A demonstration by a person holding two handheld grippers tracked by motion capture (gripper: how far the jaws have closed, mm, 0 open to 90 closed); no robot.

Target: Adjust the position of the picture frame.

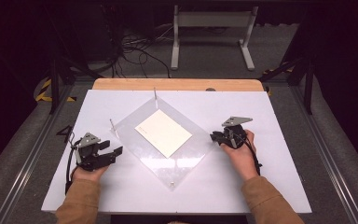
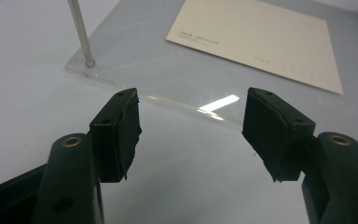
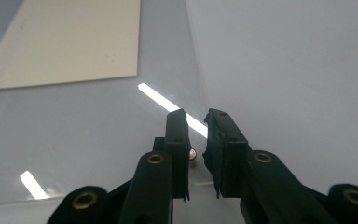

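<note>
A clear, glossy plate (image 1: 168, 154) lies diamond-wise mid-desk (image 1: 270, 186), a matte cream card (image 1: 163, 132) on it, thin posts (image 2: 80, 32) at corners. Left gripper (image 1: 106, 151) jaws wide; right gripper (image 1: 216, 136) jaws narrow, empty

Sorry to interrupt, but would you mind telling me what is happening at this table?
A person holds a gripper in each hand beside a clear acrylic plate with a cream card lying on it. The left gripper is open, facing the plate's edge. The right gripper, jaws nearly closed around a small post, sits at the plate's right corner.
</note>
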